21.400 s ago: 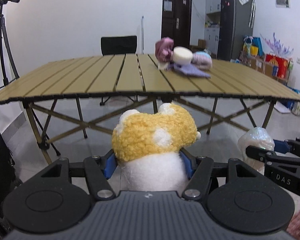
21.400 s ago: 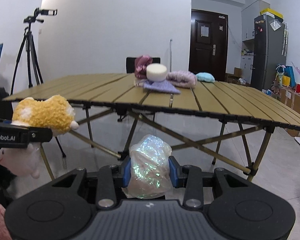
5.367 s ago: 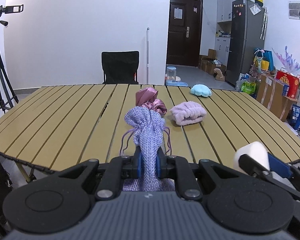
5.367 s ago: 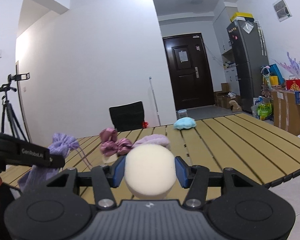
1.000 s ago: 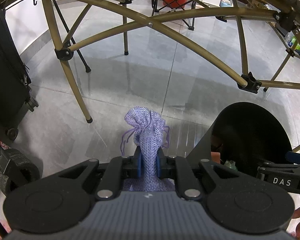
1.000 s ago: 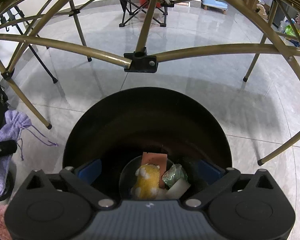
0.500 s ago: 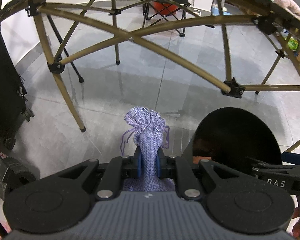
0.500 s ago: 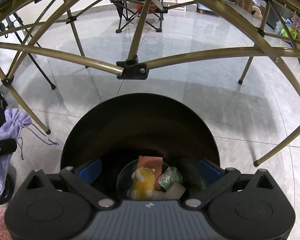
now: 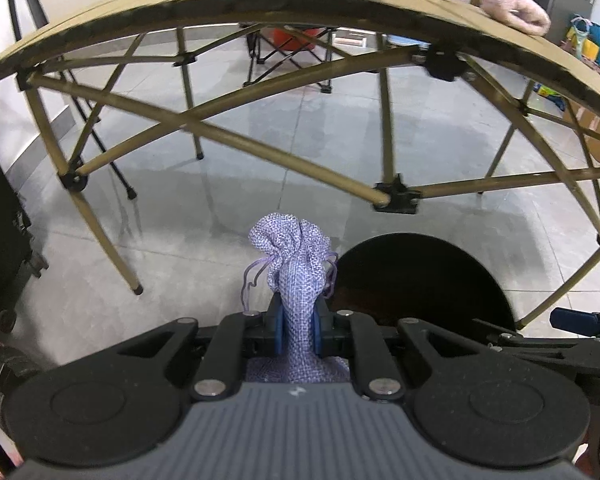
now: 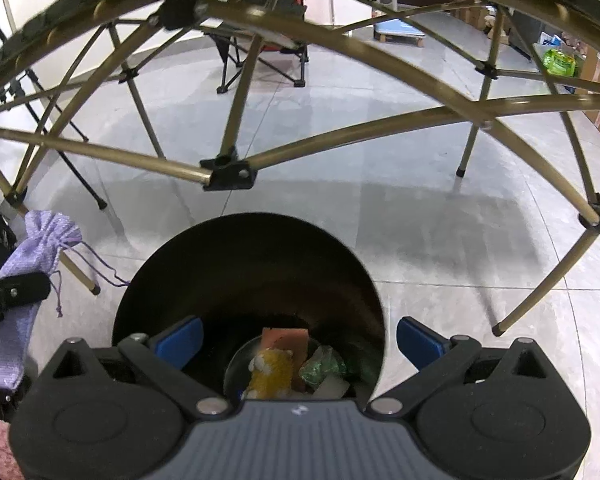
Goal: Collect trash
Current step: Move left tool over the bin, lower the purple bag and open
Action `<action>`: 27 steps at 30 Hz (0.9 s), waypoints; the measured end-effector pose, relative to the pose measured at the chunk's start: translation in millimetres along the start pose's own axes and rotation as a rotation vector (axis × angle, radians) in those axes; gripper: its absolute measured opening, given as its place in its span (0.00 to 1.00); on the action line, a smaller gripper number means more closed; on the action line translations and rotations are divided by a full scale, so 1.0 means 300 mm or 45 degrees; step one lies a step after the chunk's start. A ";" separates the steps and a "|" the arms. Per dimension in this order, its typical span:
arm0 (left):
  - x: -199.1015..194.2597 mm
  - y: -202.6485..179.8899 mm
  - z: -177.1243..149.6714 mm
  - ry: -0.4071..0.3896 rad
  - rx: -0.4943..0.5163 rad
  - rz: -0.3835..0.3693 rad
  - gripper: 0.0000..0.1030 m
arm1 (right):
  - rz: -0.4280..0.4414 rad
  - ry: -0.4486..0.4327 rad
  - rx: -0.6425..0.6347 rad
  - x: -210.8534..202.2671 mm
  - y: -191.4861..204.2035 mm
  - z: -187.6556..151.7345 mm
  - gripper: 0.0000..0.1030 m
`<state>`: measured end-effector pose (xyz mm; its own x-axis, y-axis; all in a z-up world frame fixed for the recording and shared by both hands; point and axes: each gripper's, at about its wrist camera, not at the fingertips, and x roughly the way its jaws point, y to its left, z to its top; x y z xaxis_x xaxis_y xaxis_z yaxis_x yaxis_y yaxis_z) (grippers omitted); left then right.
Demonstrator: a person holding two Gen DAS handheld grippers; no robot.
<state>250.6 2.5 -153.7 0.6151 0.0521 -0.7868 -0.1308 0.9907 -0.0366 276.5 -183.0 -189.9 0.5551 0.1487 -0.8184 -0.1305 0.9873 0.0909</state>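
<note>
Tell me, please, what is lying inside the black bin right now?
At the bottom of the black bin lie a yellow plush toy, an orange block, a green wrapper and a white piece; the camera housing covers anything nearer.

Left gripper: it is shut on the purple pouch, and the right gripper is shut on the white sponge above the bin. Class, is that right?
Not quite. The right gripper is open and empty above the bin; the sponge lies inside, as the right wrist view shows. The left gripper is shut on the pouch.

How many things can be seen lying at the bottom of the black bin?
4: an orange block at the back, a yellow plush toy in front, a green wrapper to the right, a white piece below it. More may be hidden.
</note>
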 end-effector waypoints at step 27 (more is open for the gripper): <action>0.088 -0.338 0.001 0.091 0.159 -0.100 0.13 | -0.132 -0.118 0.259 -0.117 -0.336 -0.073 1.00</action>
<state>280.3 -96.6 -170.5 0.5619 -0.0310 -0.8266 0.0162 0.9995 -0.0265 252.2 -289.2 -182.6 0.6310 0.0411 -0.7747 0.0942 0.9872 0.1291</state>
